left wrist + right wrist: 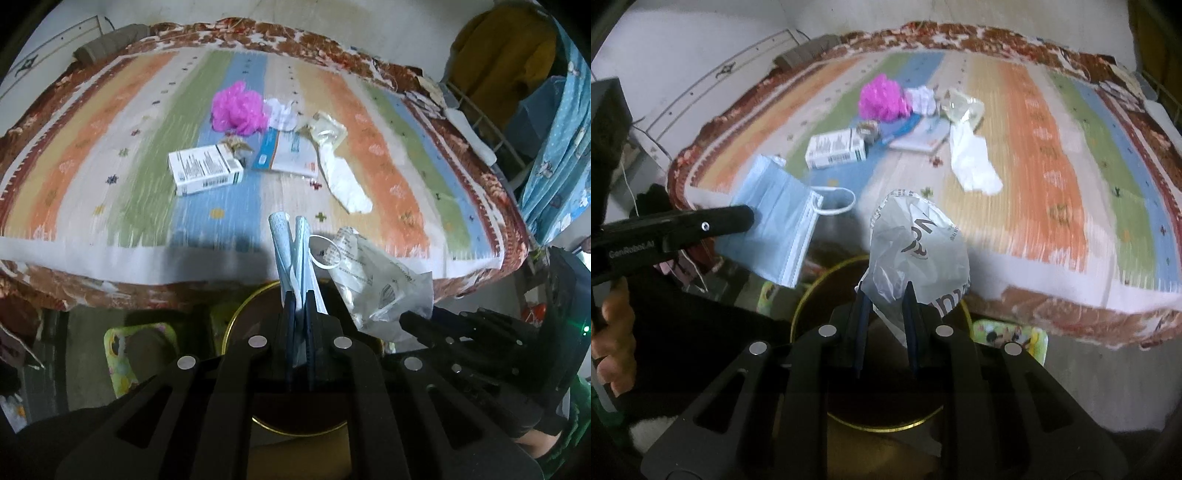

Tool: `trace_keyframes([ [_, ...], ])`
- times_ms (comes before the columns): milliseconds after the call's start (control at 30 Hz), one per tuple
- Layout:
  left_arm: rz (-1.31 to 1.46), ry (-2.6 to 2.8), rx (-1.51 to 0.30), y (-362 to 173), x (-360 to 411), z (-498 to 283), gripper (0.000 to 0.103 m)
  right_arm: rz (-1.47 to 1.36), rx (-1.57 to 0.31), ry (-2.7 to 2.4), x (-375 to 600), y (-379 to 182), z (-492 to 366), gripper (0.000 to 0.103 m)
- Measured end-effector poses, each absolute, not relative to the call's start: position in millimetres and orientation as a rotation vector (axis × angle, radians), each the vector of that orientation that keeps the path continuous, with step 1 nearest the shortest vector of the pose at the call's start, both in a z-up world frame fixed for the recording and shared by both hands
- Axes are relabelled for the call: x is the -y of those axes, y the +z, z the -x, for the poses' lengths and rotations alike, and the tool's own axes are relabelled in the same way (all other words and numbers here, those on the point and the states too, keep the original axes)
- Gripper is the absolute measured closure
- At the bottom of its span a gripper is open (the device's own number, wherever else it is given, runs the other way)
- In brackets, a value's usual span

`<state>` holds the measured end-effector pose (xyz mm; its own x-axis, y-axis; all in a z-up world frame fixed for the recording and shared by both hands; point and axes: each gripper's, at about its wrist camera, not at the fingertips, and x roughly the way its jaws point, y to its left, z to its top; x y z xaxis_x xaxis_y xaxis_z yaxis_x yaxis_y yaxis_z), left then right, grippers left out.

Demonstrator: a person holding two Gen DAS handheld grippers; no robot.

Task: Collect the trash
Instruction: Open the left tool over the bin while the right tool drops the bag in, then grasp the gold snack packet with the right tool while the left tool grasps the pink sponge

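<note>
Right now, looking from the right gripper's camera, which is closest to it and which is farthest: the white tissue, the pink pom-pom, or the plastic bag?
1. Plastic bag: pinched in the right gripper, above the bin.
2. White tissue: mid-bedspread, right of centre.
3. Pink pom-pom: farthest back, left of the tissue.

Pale blue mask, magenta wad (bright), multicolour striped blanket.

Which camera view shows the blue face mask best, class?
The right wrist view: the blue face mask appears flat-on, pleats and ear loop visible, clamped in the left tongs. The left wrist view shows it only edge-on between its own fingers.
</note>
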<state>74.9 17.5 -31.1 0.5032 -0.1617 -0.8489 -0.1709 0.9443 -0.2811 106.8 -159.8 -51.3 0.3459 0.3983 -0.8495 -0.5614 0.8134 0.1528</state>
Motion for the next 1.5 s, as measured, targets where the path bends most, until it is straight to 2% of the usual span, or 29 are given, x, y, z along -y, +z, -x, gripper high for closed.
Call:
trace_keyframes([
  [533,0.352,0.000,-1.181,-62.0,-4.5,-75.3,0.098,0.175,-1.223,0.546,161.5,-92.4,-103.3,0.086],
  [600,0.352,0.000,-1.182,-62.6,-4.2,-76.1,0.098,0.162,-1.240,0.549,161.7,-94.0,-104.6,0.083],
  [667,0.363,-0.011,-1.192,-64.2,-4.1,-77.6,0.088,0.137,-1.244,0.546,164.4,-93.8,-107.2,0.073],
  [700,0.370,-0.008,-1.194,-65.4,-4.6,-78.2,0.074,0.125,-1.240,0.544,165.8,-92.5,-108.3,0.070],
  [733,0.370,0.003,-1.190,-65.2,-5.8,-78.3,0.069,0.114,-1.237,0.544,167.0,-91.3,-109.2,0.066],
  [800,0.381,0.022,-1.180,-64.0,-10.4,-78.8,0.068,0.108,-1.228,0.548,167.0,-89.4,-109.1,0.060],
  [1000,0.429,0.040,-1.141,-55.0,-25.8,-80.6,0.055,0.107,-1.189,0.566,165.4,-81.9,-110.1,0.052],
  [1033,0.430,0.043,-1.137,-53.7,-27.7,-81.5,0.052,0.100,-1.180,0.575,165.2,-79.8,-110.7,0.048],
  [1333,0.293,0.098,-1.112,-35.7,-43.7,-103.2,0.032,0.101,-1.087,0.599,164.5,-56.2,-124.0,0.034],
  [1500,0.273,0.123,-1.105,-30.1,-54.9,-118.9,0.028,0.094,-1.065,0.612,162.6,-44.3,-142.2,0.027],
])
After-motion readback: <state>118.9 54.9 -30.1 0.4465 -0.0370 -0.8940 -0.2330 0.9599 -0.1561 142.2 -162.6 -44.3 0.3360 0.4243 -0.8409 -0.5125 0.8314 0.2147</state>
